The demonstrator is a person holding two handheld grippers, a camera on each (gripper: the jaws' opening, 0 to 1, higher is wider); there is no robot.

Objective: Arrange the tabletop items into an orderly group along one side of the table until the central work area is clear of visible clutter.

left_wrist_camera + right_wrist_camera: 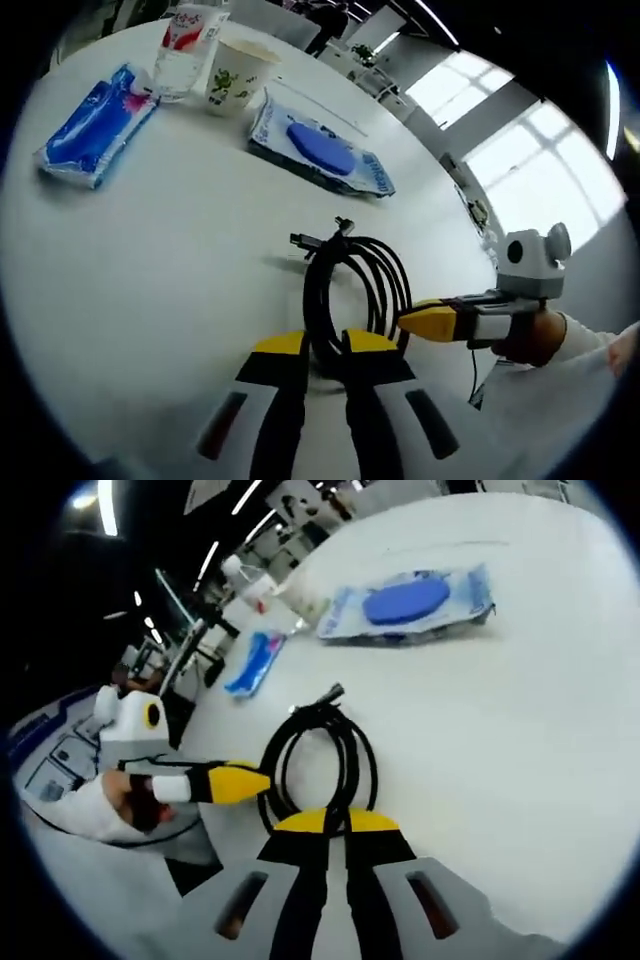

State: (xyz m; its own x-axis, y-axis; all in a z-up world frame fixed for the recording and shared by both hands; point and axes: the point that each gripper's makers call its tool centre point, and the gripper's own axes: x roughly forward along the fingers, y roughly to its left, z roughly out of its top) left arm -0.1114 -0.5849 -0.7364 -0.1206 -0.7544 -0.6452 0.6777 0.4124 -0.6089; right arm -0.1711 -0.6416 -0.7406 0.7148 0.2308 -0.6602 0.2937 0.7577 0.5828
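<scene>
We see both tongs, left (324,350) and right (336,822), pinching the near loop of the coiled black cable (350,290) on the white bench (150,300). Beyond the cable lies a wet-wipe pack with a blue lid (322,148); farther off stand a paper cup (235,75), a plastic bottle (188,50) and a blue tissue pack (97,125).

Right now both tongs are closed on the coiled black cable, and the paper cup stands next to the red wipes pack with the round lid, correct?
Not quite: the wipes pack with the round lid is blue, as the left gripper view shows. Both the left tongs and the right tongs do grip the coiled black cable, and the paper cup stands beside that pack.
</scene>
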